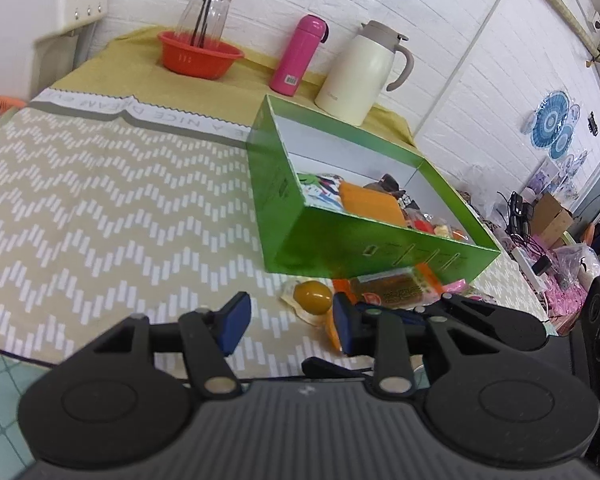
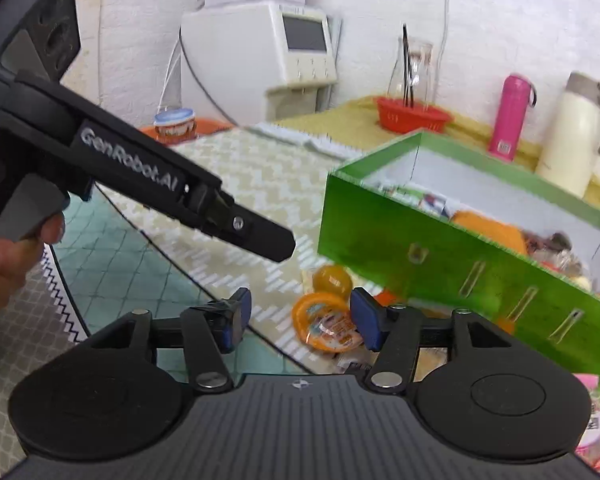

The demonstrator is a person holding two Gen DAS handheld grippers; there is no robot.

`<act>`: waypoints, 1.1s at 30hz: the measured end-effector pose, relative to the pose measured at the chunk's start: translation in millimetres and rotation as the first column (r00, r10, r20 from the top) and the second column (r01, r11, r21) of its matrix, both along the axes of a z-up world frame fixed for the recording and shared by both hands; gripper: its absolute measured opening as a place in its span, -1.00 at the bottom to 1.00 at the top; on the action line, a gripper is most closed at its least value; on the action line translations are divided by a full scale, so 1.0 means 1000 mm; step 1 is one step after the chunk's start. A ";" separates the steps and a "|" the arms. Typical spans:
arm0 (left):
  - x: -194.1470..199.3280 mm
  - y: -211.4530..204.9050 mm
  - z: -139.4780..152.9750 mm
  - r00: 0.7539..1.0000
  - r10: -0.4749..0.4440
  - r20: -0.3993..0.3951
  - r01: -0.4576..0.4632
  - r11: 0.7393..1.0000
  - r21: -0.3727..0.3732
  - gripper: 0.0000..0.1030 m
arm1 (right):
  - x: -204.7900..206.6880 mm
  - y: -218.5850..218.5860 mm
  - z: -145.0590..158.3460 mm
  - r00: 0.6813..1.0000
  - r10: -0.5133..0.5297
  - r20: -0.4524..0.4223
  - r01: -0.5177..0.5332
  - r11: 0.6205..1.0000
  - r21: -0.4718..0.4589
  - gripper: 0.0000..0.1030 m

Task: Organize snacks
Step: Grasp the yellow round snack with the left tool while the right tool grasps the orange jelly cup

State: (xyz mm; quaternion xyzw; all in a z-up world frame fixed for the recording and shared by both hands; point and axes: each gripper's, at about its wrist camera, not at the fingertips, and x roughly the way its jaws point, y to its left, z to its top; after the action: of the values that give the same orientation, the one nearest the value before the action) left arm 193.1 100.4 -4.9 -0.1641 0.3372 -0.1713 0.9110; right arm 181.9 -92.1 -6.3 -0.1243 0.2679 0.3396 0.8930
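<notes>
Orange-rimmed jelly cup (image 2: 327, 326) shows plainly only between the right gripper (image 2: 300, 320) pads.

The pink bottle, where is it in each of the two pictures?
Left wrist view: the pink bottle stands at top centre, at the back of the table, between the red bowl and the white jug.
Right wrist view: the pink bottle stands at upper right, just left of the white jug.
Shared landmark: the green box, in front of the bottle.

Black left gripper (image 1: 288, 320), blue pads (image 1: 236, 322), silver screws, white GenRobot.AI lettering, grey trigger, seemingly bare-skinned hand (image 2: 4, 264)
</notes>
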 end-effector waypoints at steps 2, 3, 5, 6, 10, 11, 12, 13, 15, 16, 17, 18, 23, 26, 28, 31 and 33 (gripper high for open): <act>0.001 -0.001 -0.002 1.000 -0.003 -0.004 0.003 1.000 0.006 -0.40 | -0.001 -0.003 -0.003 0.999 0.011 -0.052 -0.010 1.000 0.021 0.20; 0.003 -0.002 -0.003 1.000 -0.006 -0.007 0.006 1.000 0.005 -0.40 | -0.005 -0.005 -0.003 0.998 0.018 -0.060 -0.015 0.999 0.038 0.11; 0.008 -0.006 -0.005 1.000 -0.015 -0.017 0.015 1.000 0.005 -0.37 | -0.013 -0.007 -0.003 0.999 0.010 -0.047 -0.009 1.000 0.023 -0.19; 0.010 -0.009 -0.006 1.000 -0.018 -0.020 0.018 1.000 0.008 -0.34 | -0.016 -0.008 -0.003 0.999 0.006 -0.043 -0.005 1.000 0.021 -0.19; 0.020 -0.022 -0.007 1.000 -0.019 -0.018 0.019 1.000 0.018 0.12 | -0.024 -0.014 -0.004 0.999 0.006 -0.051 -0.004 0.999 0.037 -0.19; 0.022 -0.026 -0.006 0.999 -0.028 -0.017 0.029 0.999 0.029 0.12 | -0.024 -0.014 -0.004 0.999 0.005 -0.051 -0.003 0.999 0.035 -0.19; 0.025 -0.031 -0.006 0.999 -0.037 -0.015 0.037 0.998 0.044 0.12 | -0.025 -0.014 -0.004 0.999 0.010 -0.049 -0.009 0.999 0.033 -0.17; 0.028 -0.035 -0.007 0.999 -0.042 -0.015 0.043 0.997 0.063 0.12 | -0.026 -0.014 -0.004 0.999 0.018 -0.046 -0.017 0.999 0.029 -0.12; 0.035 -0.040 -0.011 0.999 -0.039 -0.029 0.041 0.995 0.090 0.12 | -0.030 -0.013 -0.004 0.999 0.025 -0.037 -0.024 1.000 0.019 -0.02; 0.039 -0.041 -0.013 0.999 -0.030 -0.037 0.034 0.994 0.102 0.12 | -0.031 -0.013 -0.004 0.999 0.030 -0.035 -0.029 0.999 0.017 0.00; 0.040 -0.042 -0.015 1.000 -0.021 -0.022 0.023 0.993 0.115 0.10 | -0.033 -0.013 -0.004 0.999 0.033 -0.033 -0.033 0.999 0.018 0.06; 0.041 -0.044 -0.015 1.000 -0.013 -0.010 0.014 0.988 0.152 0.02 | -0.034 -0.013 -0.004 0.999 0.035 -0.032 -0.035 0.999 0.020 0.14; 0.035 -0.041 -0.014 1.000 -0.028 -0.006 0.029 0.977 0.211 -0.45 | -0.035 -0.016 -0.005 0.999 0.026 -0.032 -0.025 0.999 0.027 0.39; 0.023 -0.031 -0.013 0.999 -0.035 -0.007 0.036 0.976 0.216 -0.44 | -0.034 -0.015 -0.004 0.999 0.026 -0.032 -0.025 0.999 0.031 0.46; 0.012 -0.021 -0.013 1.000 -0.023 -0.013 0.025 0.976 0.217 -0.44 | -0.033 -0.014 -0.004 0.999 0.036 -0.024 -0.035 0.999 0.030 0.55; -0.005 -0.001 -0.011 1.000 0.000 -0.031 0.006 0.981 0.193 -0.38 | -0.032 -0.010 -0.001 0.998 0.057 -0.002 -0.057 0.998 0.028 0.90; -0.016 0.015 -0.008 0.999 0.031 -0.032 -0.026 0.990 0.138 -0.36 | -0.028 -0.005 -0.001 0.998 0.061 0.007 -0.061 0.998 0.034 0.96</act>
State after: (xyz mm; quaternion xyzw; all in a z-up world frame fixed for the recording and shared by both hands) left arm 177.0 115.3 -13.1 -0.1086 0.3615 -0.1317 0.9166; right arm 154.1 -96.9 -7.4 -0.1184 0.2555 0.3706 0.8851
